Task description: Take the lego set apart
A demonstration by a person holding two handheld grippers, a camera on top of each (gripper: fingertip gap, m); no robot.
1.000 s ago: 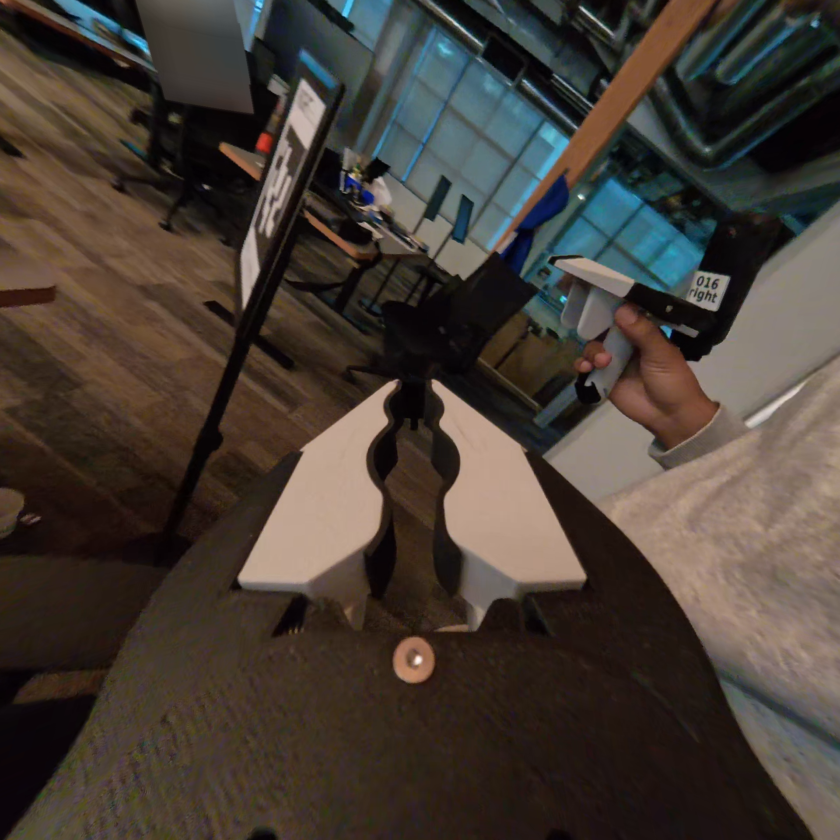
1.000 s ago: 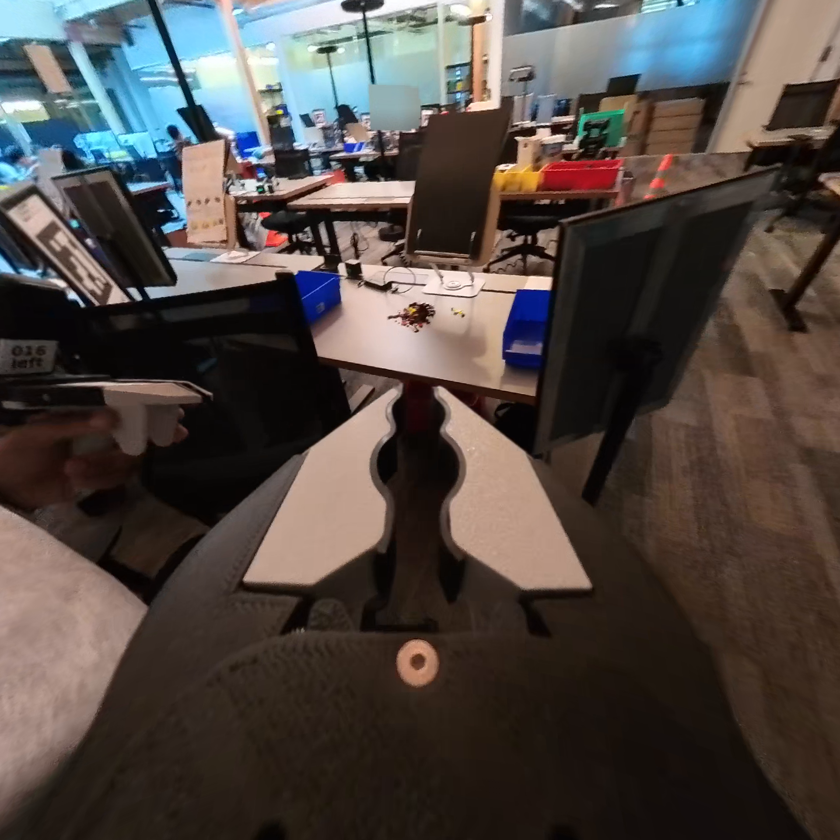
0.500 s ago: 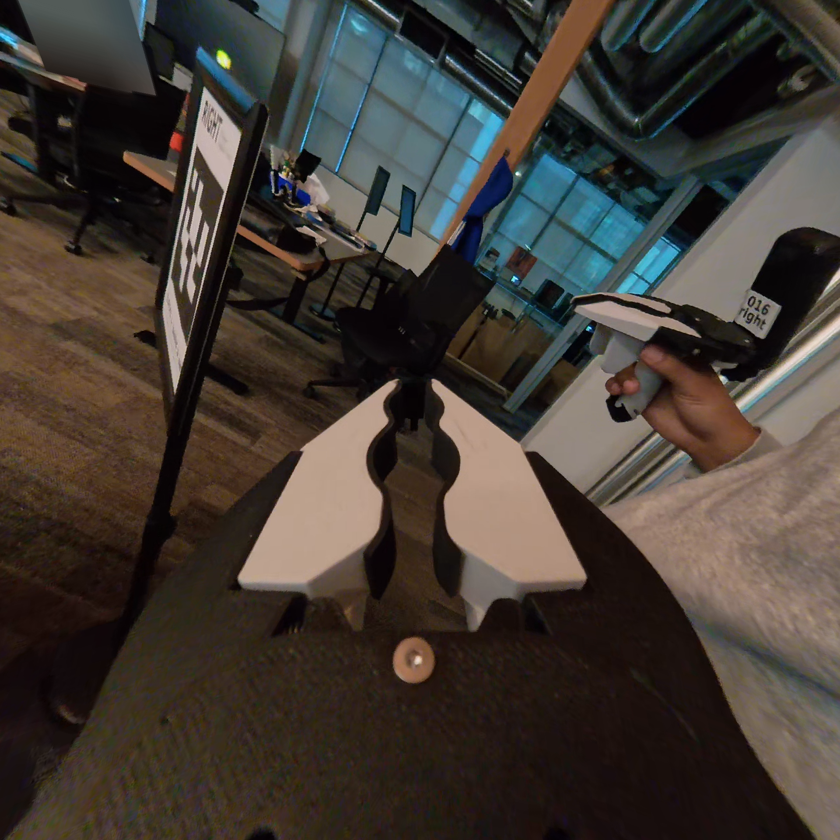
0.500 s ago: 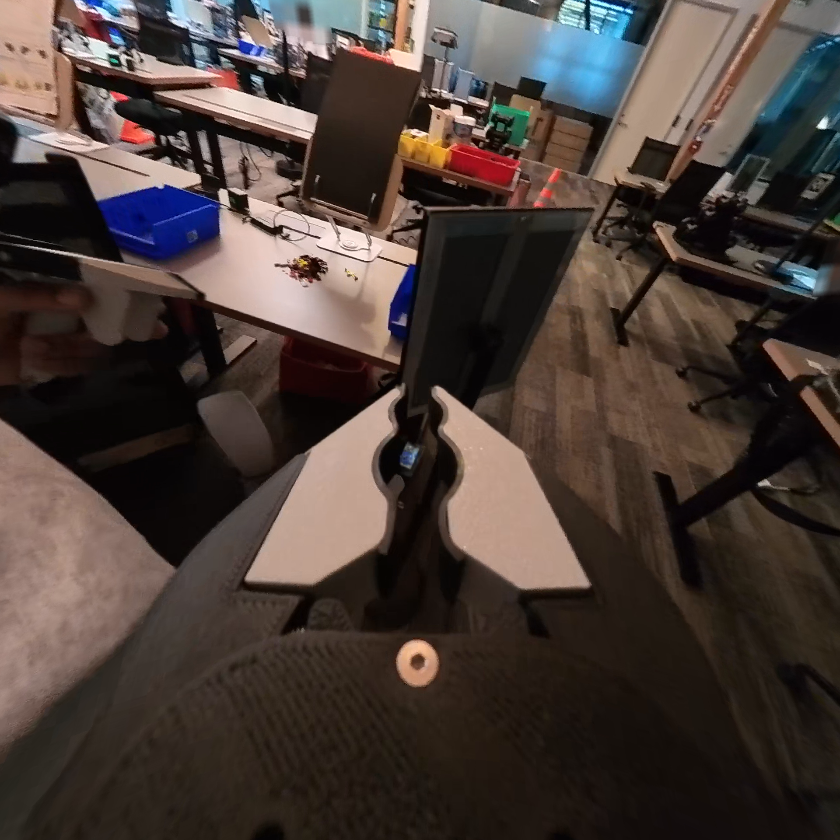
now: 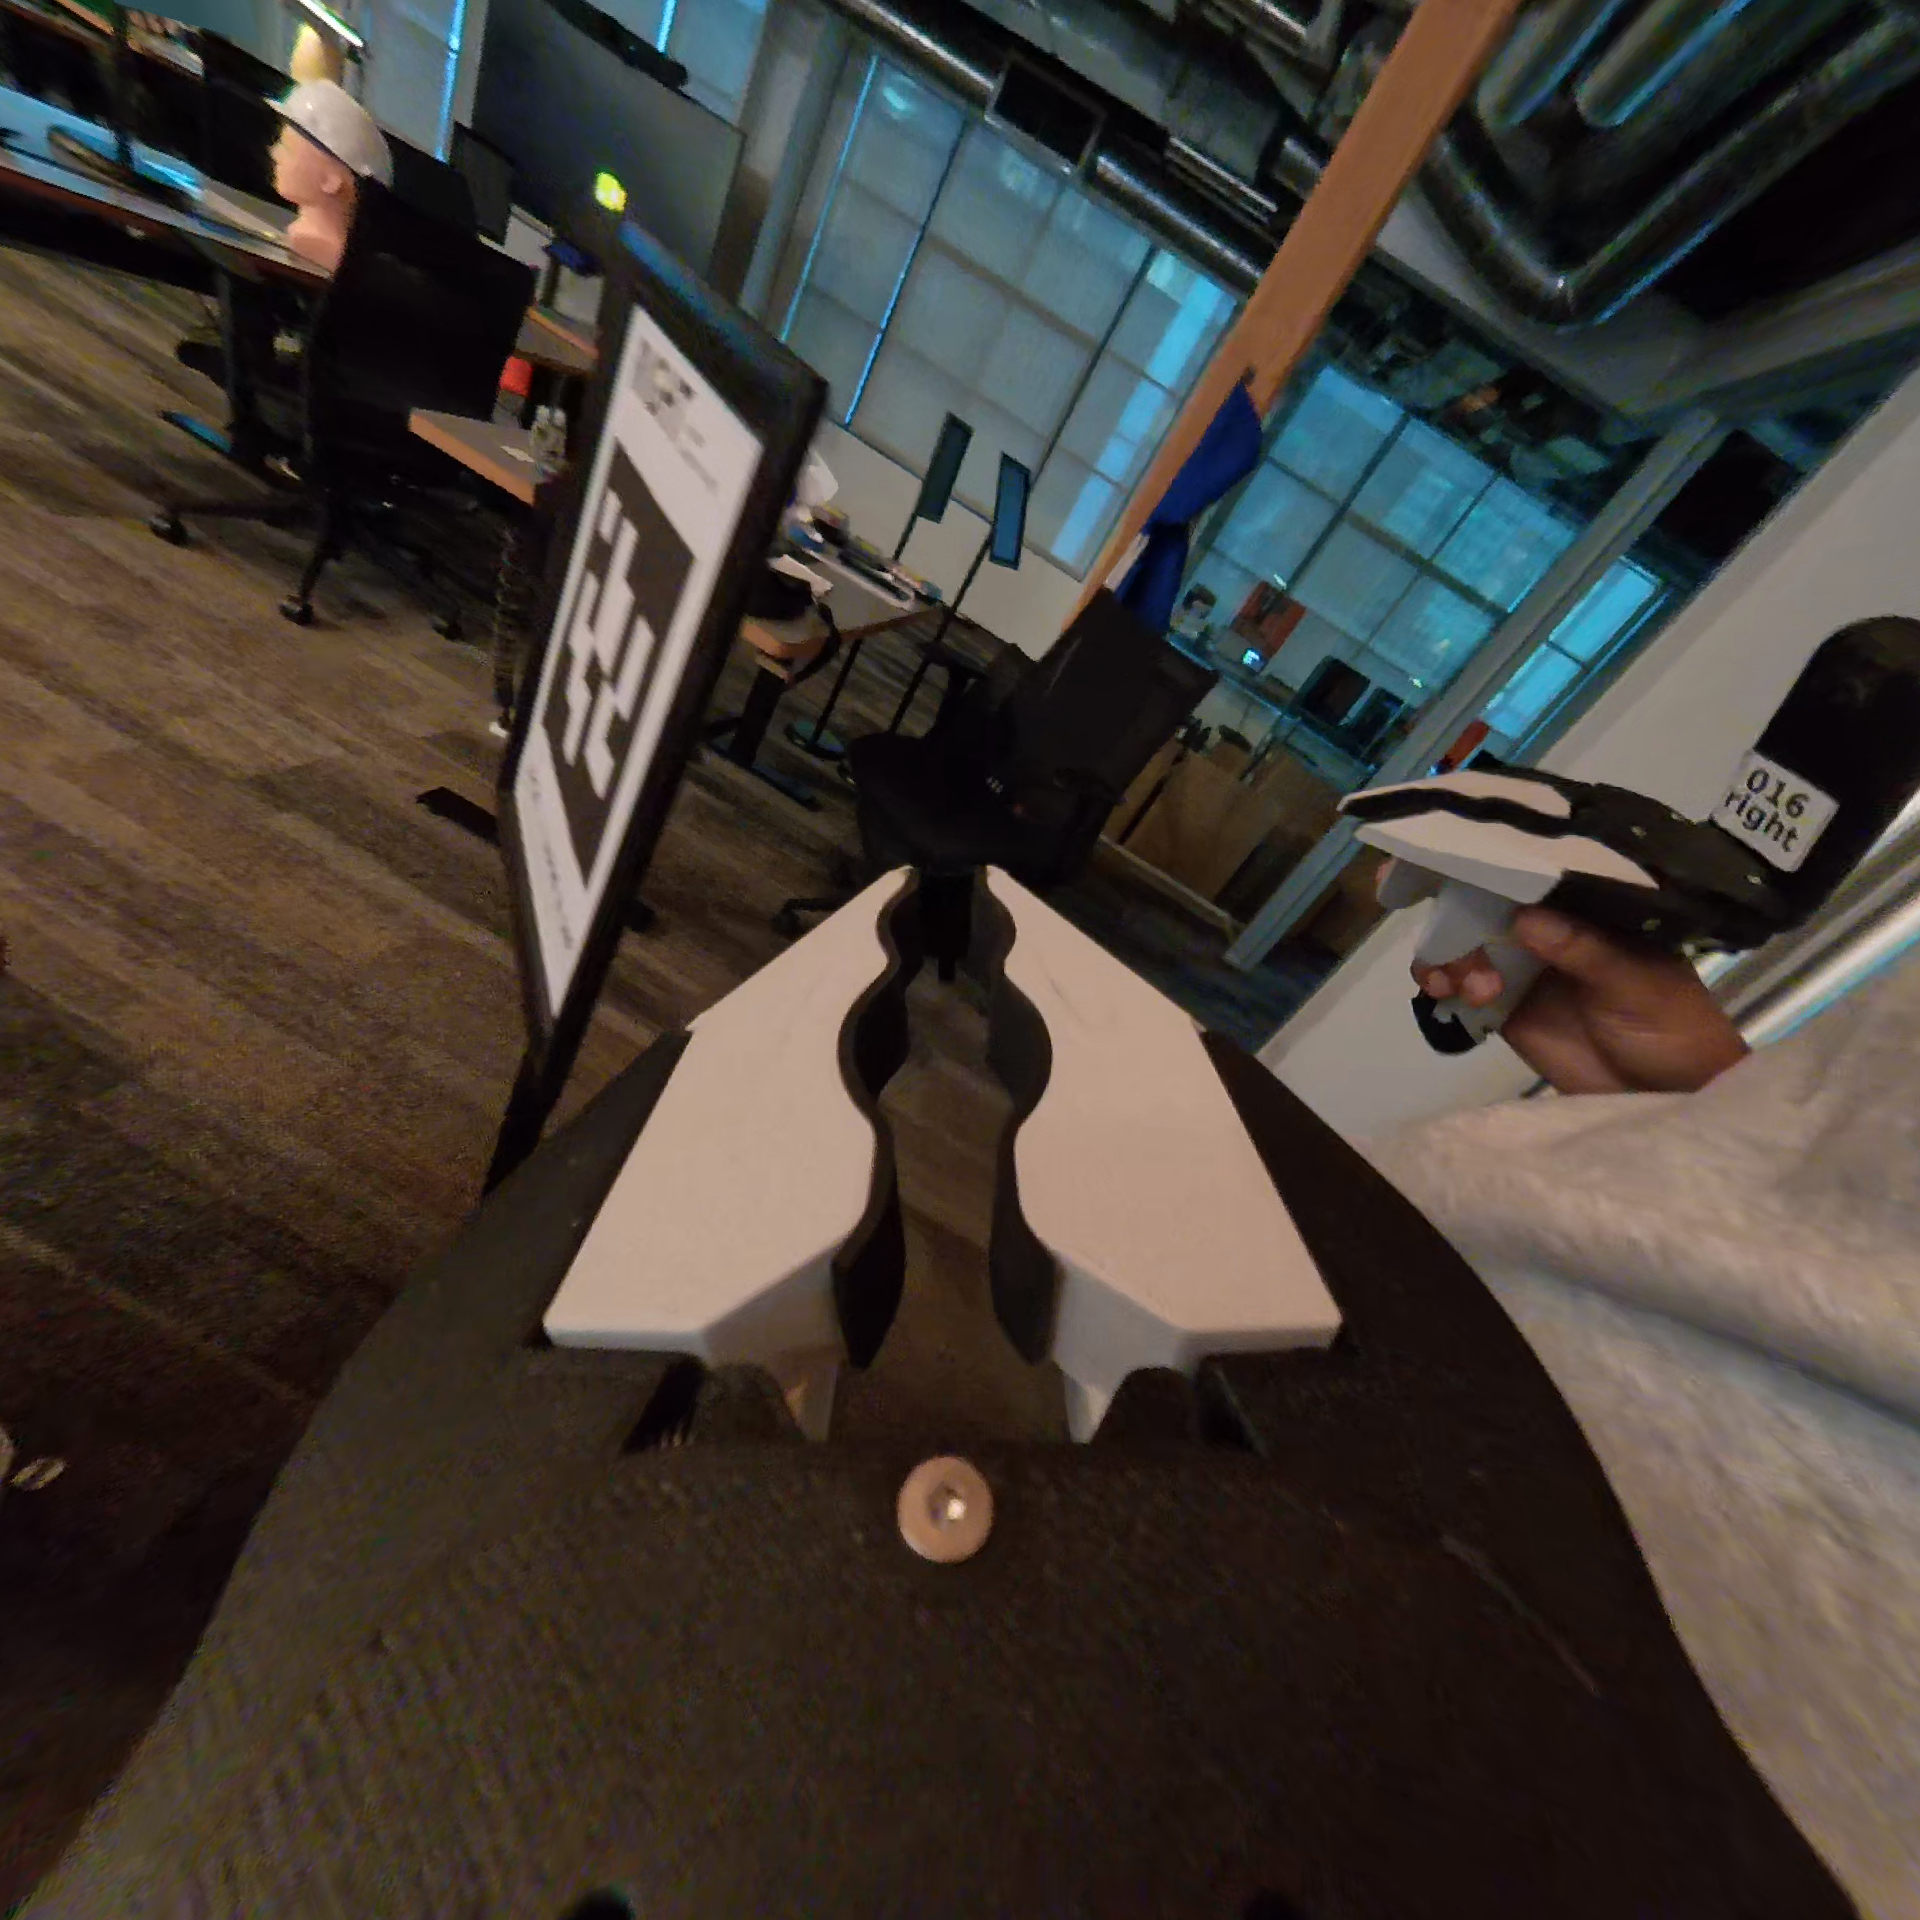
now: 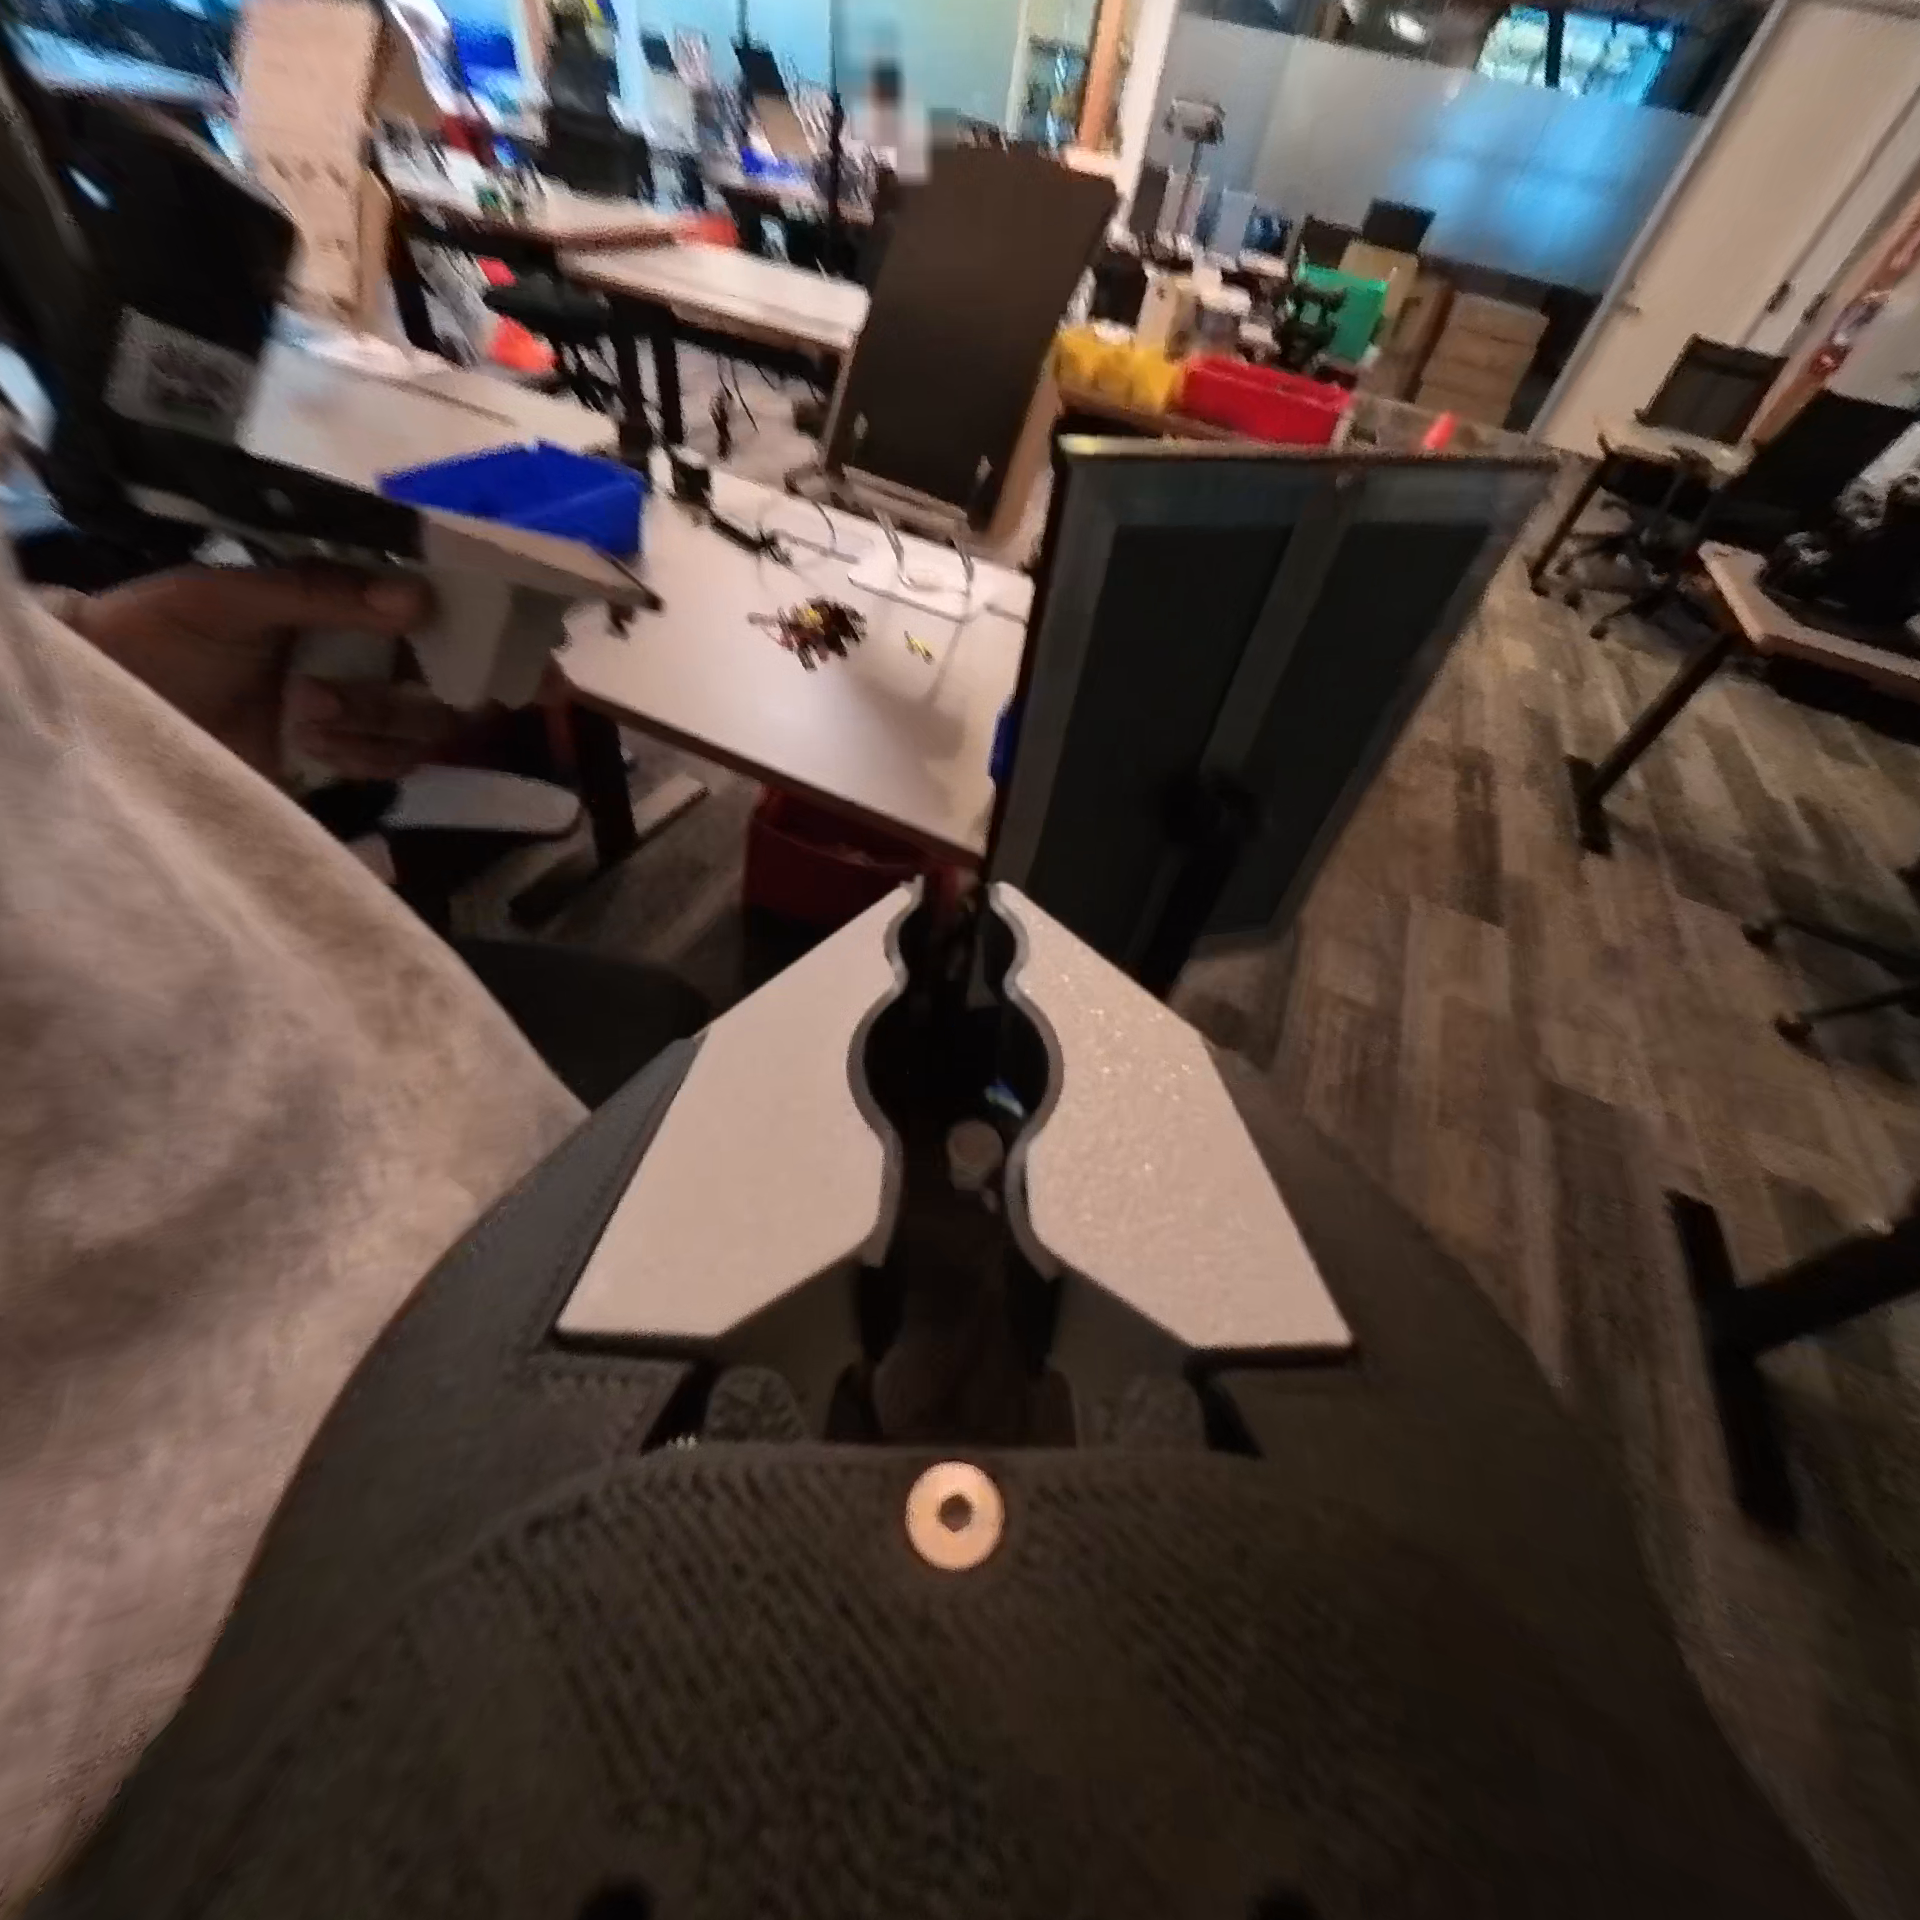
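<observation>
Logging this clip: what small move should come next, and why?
Probably carry both tongs toward the grey table: the small pile of dark lego pieces lies far off, and the left tongs and right tongs hold nothing.

The small dark heap on the tabletop is too far and blurred to make out piece by piece. The left gripper is smeared, its fingers indistinct, and a standing panel hides the tabletop's right end.
</observation>
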